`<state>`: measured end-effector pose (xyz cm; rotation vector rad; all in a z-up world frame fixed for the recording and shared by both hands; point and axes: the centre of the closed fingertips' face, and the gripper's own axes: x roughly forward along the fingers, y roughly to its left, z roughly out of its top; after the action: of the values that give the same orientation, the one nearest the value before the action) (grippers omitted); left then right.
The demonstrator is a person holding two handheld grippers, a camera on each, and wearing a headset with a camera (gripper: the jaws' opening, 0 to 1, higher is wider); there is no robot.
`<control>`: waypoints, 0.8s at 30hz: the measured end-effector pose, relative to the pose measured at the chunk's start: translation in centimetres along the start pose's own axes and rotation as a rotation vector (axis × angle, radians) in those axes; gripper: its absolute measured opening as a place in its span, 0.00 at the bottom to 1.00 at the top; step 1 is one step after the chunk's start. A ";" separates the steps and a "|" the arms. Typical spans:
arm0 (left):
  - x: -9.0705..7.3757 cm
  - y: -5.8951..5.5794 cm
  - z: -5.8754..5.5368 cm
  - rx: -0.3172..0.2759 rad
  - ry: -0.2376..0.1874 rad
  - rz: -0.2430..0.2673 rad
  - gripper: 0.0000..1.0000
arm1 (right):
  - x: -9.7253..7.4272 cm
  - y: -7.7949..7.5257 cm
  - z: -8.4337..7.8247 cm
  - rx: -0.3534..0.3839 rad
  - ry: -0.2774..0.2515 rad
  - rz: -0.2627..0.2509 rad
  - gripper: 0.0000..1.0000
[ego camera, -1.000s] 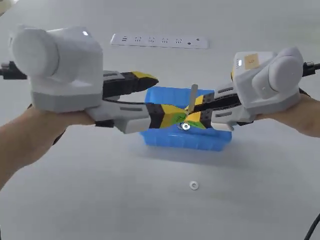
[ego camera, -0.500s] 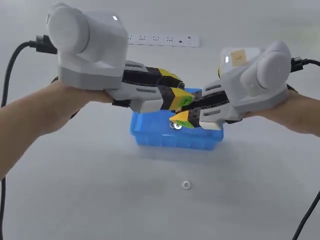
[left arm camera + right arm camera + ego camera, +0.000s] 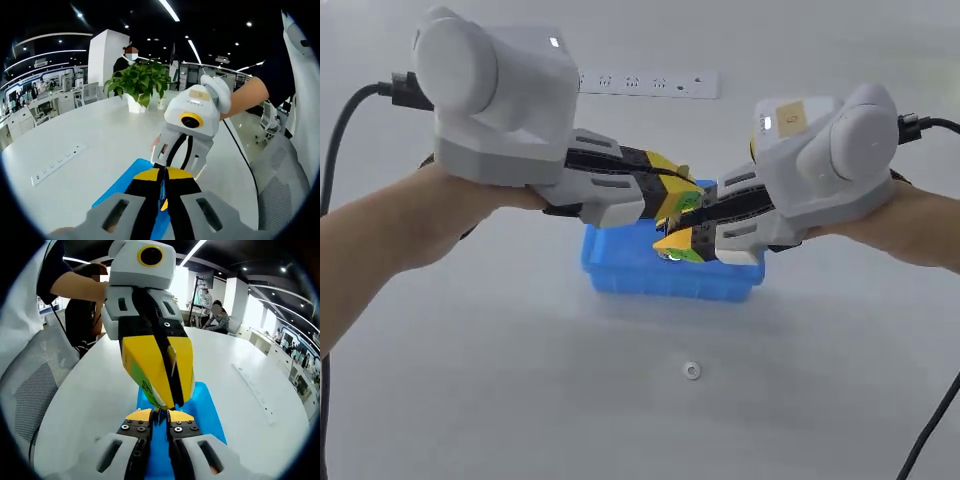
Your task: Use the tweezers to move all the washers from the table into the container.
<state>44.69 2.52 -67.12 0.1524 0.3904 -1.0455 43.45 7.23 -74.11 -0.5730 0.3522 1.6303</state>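
Note:
A blue container stands mid-table. My right gripper hovers over it from the right. It is shut on the tweezers, a thin metal strip rising from its jaws. A small pale washer glints just under those jaws, above the container. My left gripper comes in from the left, its yellow jaws shut and lying just above the right gripper's tips. In the left gripper view its own jaws are pressed together. One loose washer lies on the table in front of the container.
A white power strip lies at the far side of the table. A black cable trails from the left gripper, and another hangs at the right edge. A potted plant stands far off, with people seated beyond.
The left gripper has moved right and closer, so its jaws now overlap the right gripper's tips and hide the tweezers' upper end. Both grippers stay over the container.

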 end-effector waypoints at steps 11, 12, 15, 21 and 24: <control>-0.3 -0.2 1.2 0.049 0.002 0.018 0.06 | -0.8 -0.1 1.1 -0.013 -0.004 -0.032 0.13; -0.4 -0.2 1.2 0.050 0.002 0.018 0.06 | -0.9 0.0 1.2 -0.013 -0.006 -0.034 0.13; -0.6 -0.5 1.7 0.051 -0.004 0.018 0.06 | -1.0 0.2 1.4 0.000 -0.013 -0.033 0.18; -0.8 -0.7 2.4 0.076 -0.007 0.030 0.06 | -1.4 0.6 1.7 0.005 -0.010 -0.041 0.20; -1.0 -0.8 2.7 0.080 -0.011 0.033 0.06 | -1.6 0.7 1.8 0.003 -0.007 -0.049 0.22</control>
<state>44.22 2.16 -64.18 0.2239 0.3357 -1.0294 42.55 6.74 -71.83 -0.5693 0.3333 1.5844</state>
